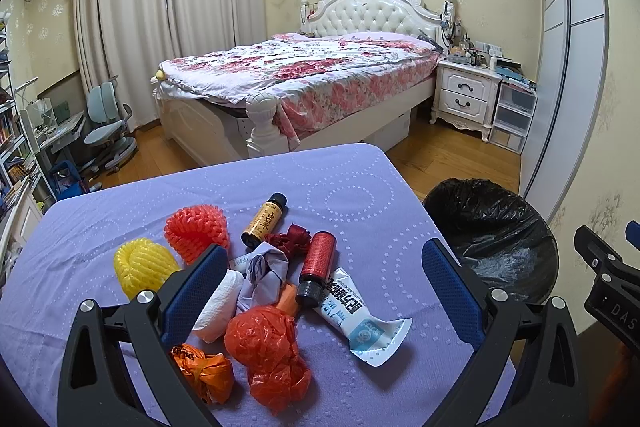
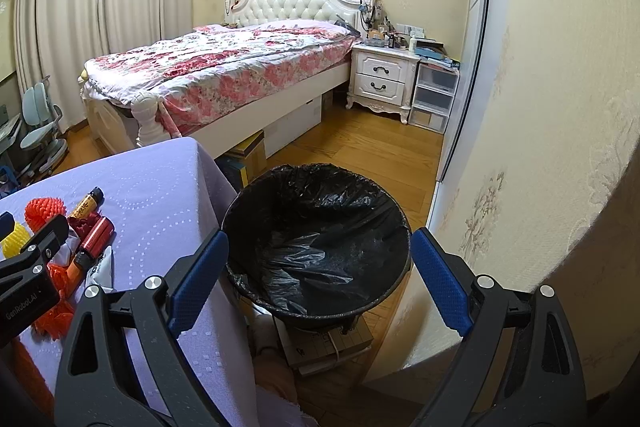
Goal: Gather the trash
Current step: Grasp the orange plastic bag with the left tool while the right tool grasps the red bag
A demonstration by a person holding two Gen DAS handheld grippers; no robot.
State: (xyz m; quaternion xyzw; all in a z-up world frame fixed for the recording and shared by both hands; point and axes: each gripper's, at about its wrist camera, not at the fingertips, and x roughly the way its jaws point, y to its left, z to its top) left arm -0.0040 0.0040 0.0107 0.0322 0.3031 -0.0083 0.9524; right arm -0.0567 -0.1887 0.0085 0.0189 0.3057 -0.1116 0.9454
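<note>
A pile of trash lies on the purple-clothed table (image 1: pixel 340 179): a yellow foam net (image 1: pixel 144 267), an orange foam net (image 1: pixel 198 233), a yellow bottle (image 1: pixel 265 221), a red bottle (image 1: pixel 318 269), a white squeezed tube (image 1: pixel 360 319), crumpled orange bags (image 1: pixel 264 343), a white tissue (image 1: pixel 218 307). My left gripper (image 1: pixel 324 291) is open and empty, its jaws wide apart above the pile. My right gripper (image 2: pixel 318 283) is open and empty over the black-lined trash bin (image 2: pixel 316 243), which stands right of the table and also shows in the left wrist view (image 1: pixel 492 235).
A bed (image 1: pixel 296 75) stands beyond the table, with a white nightstand (image 1: pixel 464 95) and plastic drawers to its right. A wall (image 2: pixel 540 107) is close on the right of the bin. A desk chair (image 1: pixel 106 123) stands far left. Cardboard boxes (image 2: pixel 324 347) sit under the bin.
</note>
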